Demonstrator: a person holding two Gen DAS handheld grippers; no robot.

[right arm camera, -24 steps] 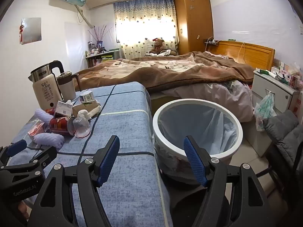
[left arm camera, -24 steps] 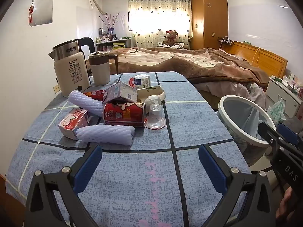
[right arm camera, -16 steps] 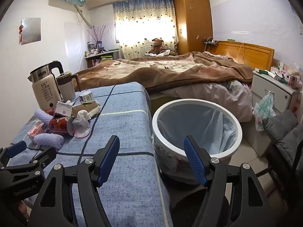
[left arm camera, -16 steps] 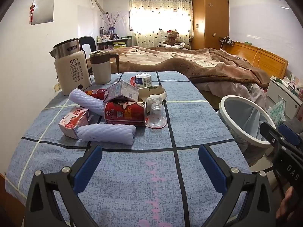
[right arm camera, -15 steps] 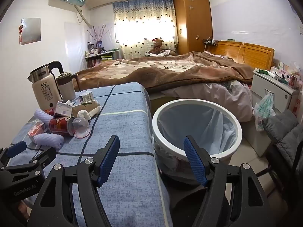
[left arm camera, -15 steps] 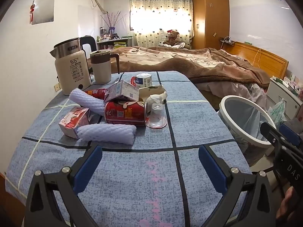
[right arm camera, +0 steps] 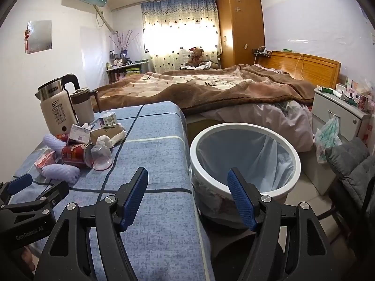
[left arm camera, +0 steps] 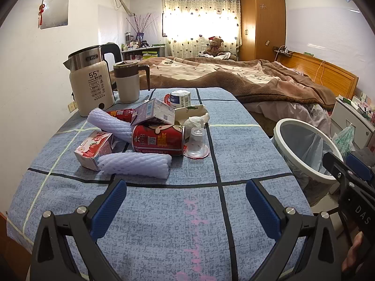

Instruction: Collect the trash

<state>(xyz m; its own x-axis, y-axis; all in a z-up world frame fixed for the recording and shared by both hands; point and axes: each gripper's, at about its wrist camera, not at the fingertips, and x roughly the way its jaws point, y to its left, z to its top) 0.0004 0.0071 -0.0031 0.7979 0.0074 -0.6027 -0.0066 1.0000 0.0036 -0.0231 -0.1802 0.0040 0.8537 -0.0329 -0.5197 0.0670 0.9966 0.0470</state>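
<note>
Trash (left arm camera: 150, 135) is seen heaped on the surface (left arm camera: 246, 147), none collected; the left hand-held gripper (left arm camera: 185, 201) is held apart and empty. The bin (right arm camera: 245, 161) is found unfilled beside the surface, the right hand-held gripper (right arm camera: 187, 196) likewise spread, empty.

Glossy metal can (left arm camera: 158, 139), matt tablecloth (left arm camera: 243, 145)

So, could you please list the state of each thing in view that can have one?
Left gripper: open, empty.
Right gripper: open, empty.
Red can: lying on its side.
Clear plastic cup: upside down.
Trash bin: lined, open, nothing visible inside.
Kettle: upright, lid shut.
Mug: upright, lidded.
</note>
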